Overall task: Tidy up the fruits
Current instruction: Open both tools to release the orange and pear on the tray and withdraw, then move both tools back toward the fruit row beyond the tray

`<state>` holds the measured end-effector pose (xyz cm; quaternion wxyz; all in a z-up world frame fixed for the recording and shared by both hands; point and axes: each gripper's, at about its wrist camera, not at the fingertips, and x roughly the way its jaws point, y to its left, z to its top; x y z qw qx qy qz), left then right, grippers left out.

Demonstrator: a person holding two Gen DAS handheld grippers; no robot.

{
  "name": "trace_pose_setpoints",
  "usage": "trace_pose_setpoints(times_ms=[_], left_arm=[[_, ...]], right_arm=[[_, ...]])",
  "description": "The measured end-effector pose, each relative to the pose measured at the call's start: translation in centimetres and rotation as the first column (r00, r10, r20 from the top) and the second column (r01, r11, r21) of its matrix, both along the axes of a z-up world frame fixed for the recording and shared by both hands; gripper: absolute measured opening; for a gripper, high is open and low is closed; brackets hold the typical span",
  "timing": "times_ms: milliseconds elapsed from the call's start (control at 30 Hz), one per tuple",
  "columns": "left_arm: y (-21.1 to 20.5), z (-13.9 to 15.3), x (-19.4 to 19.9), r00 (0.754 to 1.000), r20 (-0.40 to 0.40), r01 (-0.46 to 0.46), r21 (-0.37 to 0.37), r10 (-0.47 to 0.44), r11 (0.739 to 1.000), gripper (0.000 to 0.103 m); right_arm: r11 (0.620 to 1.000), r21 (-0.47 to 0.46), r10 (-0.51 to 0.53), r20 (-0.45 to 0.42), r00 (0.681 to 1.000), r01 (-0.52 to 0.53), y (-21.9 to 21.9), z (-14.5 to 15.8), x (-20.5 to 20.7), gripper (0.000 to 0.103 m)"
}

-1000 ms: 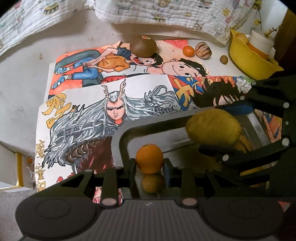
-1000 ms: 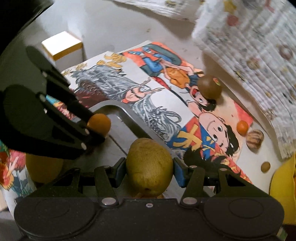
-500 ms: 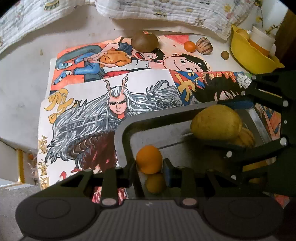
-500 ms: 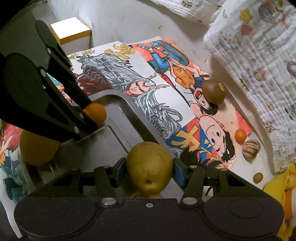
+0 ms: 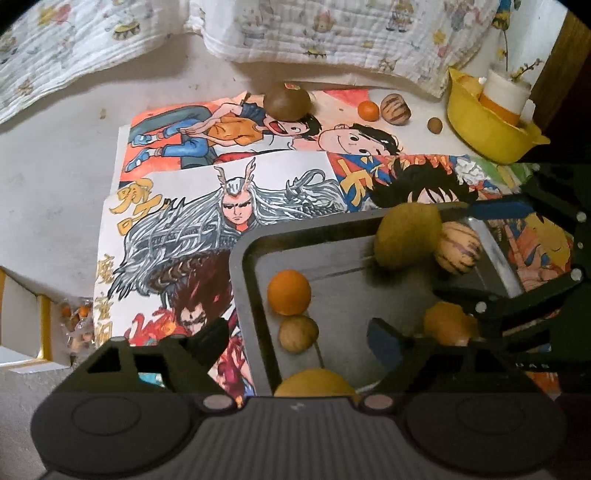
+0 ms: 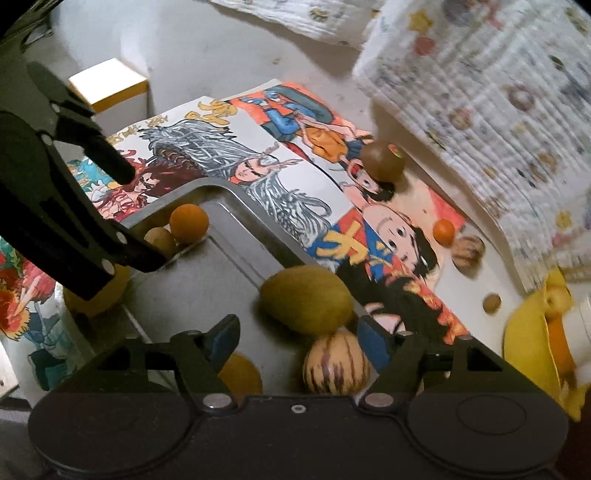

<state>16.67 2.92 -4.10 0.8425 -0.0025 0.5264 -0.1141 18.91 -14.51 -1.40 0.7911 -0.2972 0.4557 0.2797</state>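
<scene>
A grey metal tray (image 5: pixel 332 236) (image 6: pixel 236 251) lies on cartoon posters. In it lie a small orange (image 5: pixel 289 291) (image 6: pixel 188 223), a small brown fruit (image 5: pixel 297 333) (image 6: pixel 159 240), a yellow-green pear (image 5: pixel 406 236) (image 6: pixel 306 301), a striped round fruit (image 5: pixel 458 251) (image 6: pixel 336 367) and yellow fruits (image 5: pixel 448 323). My left gripper (image 5: pixel 295 339) is open above the tray's left side, holding nothing. My right gripper (image 6: pixel 299 332) is open, just behind the pear. On the posters lie a brown round fruit (image 5: pixel 287 101) (image 6: pixel 382 162), a tiny orange (image 5: pixel 368 110) (image 6: pixel 443 230), a striped nut (image 5: pixel 396 109) (image 6: pixel 468 251) and a small brown nut (image 5: pixel 434 124) (image 6: pixel 492 302).
A yellow bowl (image 5: pixel 476 125) (image 6: pixel 532 332) holding a cup stands at the far right. A patterned white cloth (image 5: pixel 332 29) (image 6: pixel 480 92) drapes along the back. A white and yellow box (image 6: pixel 110 88) sits at the left beyond the posters.
Both grippers opened. The left let go of the small orange and the right let go of the pear; both fruits now rest in the tray. Both grippers pulled back slightly.
</scene>
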Motion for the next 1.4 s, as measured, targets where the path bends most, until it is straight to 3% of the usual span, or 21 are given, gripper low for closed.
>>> trace_pose_setpoints(times_ms=[200, 533, 967, 1400], left_arm=[[0.2, 1.1, -2.5, 0.999, 0.024, -0.04, 0.03, 0.039, 0.999, 0.099], [-0.5, 1.9, -7.3, 0.998, 0.049, -0.033, 0.062, 0.03, 0.998, 0.102], [-0.8, 1.0, -9.7, 1.0, 0.001, 0.015, 0.159, -0.016, 0.987, 0.102], [1.0, 1.1, -8.3, 0.999, -0.031, 0.012, 0.188, -0.006, 0.982, 0.102]], right_arm=[[0.993, 0.048, -0.105, -0.004, 0.995, 0.105, -1.6, 1.9, -2.4, 0.088], [0.971, 0.102, -0.211, -0.061, 0.976, 0.217, -3.2, 3.3, -6.0, 0.1], [0.947, 0.033, -0.314, -0.129, 0.94, 0.321, -6.1, 2.3, -7.4, 0.102], [0.882, 0.026, -0.459, -0.174, 0.871, 0.47, -9.4, 0.6, -3.4, 0.102]])
